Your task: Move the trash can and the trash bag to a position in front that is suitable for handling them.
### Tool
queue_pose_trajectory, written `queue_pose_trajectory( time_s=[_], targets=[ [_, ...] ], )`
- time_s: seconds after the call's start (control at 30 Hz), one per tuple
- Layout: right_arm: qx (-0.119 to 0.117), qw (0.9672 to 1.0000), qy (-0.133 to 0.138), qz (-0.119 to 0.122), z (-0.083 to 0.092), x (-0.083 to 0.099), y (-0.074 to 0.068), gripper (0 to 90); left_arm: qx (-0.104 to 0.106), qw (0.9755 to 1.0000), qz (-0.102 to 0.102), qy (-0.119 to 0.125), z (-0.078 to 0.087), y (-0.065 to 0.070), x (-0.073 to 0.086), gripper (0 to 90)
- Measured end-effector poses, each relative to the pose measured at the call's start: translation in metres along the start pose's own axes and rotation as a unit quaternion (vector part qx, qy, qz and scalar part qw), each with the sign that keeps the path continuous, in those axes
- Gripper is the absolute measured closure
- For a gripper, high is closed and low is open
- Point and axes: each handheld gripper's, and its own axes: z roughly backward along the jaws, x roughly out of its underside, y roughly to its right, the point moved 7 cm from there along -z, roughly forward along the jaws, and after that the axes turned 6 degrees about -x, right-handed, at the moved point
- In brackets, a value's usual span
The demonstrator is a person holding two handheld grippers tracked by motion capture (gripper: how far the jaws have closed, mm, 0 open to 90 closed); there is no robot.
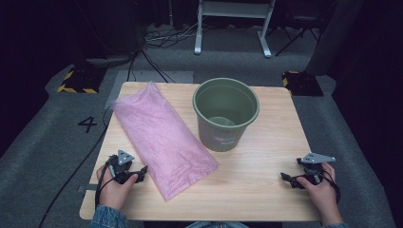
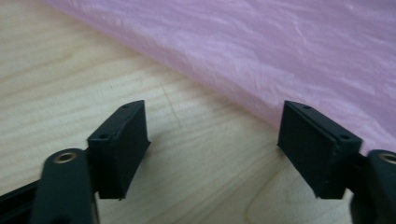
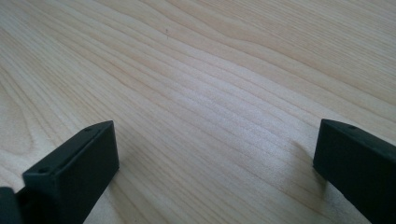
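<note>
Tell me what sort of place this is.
Probably a lab or studio set up for recording demonstrations. A small wooden table stands on grey carpet with a number 4 marked on it, cables trail across the floor, and yellow-and-black striped bases sit against dark surroundings.

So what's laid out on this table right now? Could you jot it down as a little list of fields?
surface: wooden table
bag: pink plastic bag, flat, left of bucket
bucket: green bucket, upright
left gripper: jaws open, beside the bag's edge, nothing held
right gripper: jaws open over bare wood, nothing held
</note>
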Motion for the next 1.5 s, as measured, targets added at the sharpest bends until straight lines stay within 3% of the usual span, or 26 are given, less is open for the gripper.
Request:
queue_pose_trajectory(
  time_s=[0.23, 0.37, 0.43, 0.47, 0.53, 0.6, 0.73, 0.97, 1.0, 1.07, 1.13, 1.2, 1.3, 1.43, 1.5],
  targets=[
    [0.000, 1.0000, 0.000, 0.000, 0.000, 0.000, 0.000, 0.2, 0.025, 0.9992, -0.007, 0.030, 0.012, 0.003, -0.024, 22.7],
    [0.000, 1.0000, 0.000, 0.000, 0.000, 0.000, 0.000, 0.7, 0.058, 0.9974, -0.003, 0.042, 0.019, 0.014, -0.037, 23.0],
    [0.001, 1.0000, 0.002, -0.002, 0.000, 0.000, 0.000, 5.2, 0.064, 0.9969, -0.001, 0.046, 0.021, 0.016, -0.040, 23.0],
    [0.014, 0.9995, 0.021, -0.021, 0.004, -0.005, 0.000, 28.3, 0.072, 0.9960, -0.005, 0.053, 0.024, 0.020, -0.048, 22.8],
    [-0.004, 0.9992, 0.023, -0.033, 0.007, -0.009, -0.003, 22.9, 0.073, 0.9956, -0.011, 0.057, 0.025, 0.023, -0.052, 22.9],
    [-0.008, 0.9989, 0.030, -0.036, 0.009, -0.014, -0.006, 21.6, 0.075, 0.9939, -0.032, 0.074, 0.029, 0.027, -0.061, 22.8],
    [-0.021, 0.9984, 0.053, -0.006, 0.025, -0.046, -0.018, 25.2, 0.088, 0.9898, -0.062, 0.094, 0.039, 0.041, -0.086, 22.0],
    [-0.031, 0.9975, 0.061, 0.018, 0.036, -0.082, -0.026, 26.2, 0.100, 0.9867, -0.078, 0.101, 0.038, 0.055, -0.115, 22.2],
    [-0.033, 0.9972, 0.064, 0.021, 0.038, -0.089, -0.027, 26.2, 0.107, 0.9848, -0.086, 0.106, 0.036, 0.061, -0.126, 22.2],
    [-0.035, 0.9969, 0.067, 0.021, 0.039, -0.094, -0.028, 26.2, 0.113, 0.9840, -0.083, 0.110, 0.035, 0.064, -0.132, 21.9],
    [-0.034, 0.9960, 0.078, 0.030, 0.044, -0.115, -0.030, 26.2, 0.127, 0.9823, -0.074, 0.116, 0.033, 0.068, -0.145, 19.5],
    [-0.032, 0.9958, 0.079, 0.032, 0.045, -0.120, -0.030, 26.2, 0.132, 0.9816, -0.059, 0.125, 0.031, 0.071, -0.158, 19.4],
    [-0.028, 0.9948, 0.086, 0.046, 0.048, -0.140, -0.032, 26.3, 0.141, 0.9788, -0.050, 0.140, 0.031, 0.075, -0.178, 19.4],
    [-0.022, 0.9939, 0.087, 0.064, 0.050, -0.162, -0.035, 25.7, 0.144, 0.9770, -0.054, 0.147, 0.029, 0.080, -0.198, 20.4],
    [-0.020, 0.9936, 0.083, 0.074, 0.049, -0.165, -0.036, 24.7, 0.146, 0.9764, -0.061, 0.148, 0.027, 0.083, -0.206, 21.5]
  ],
)
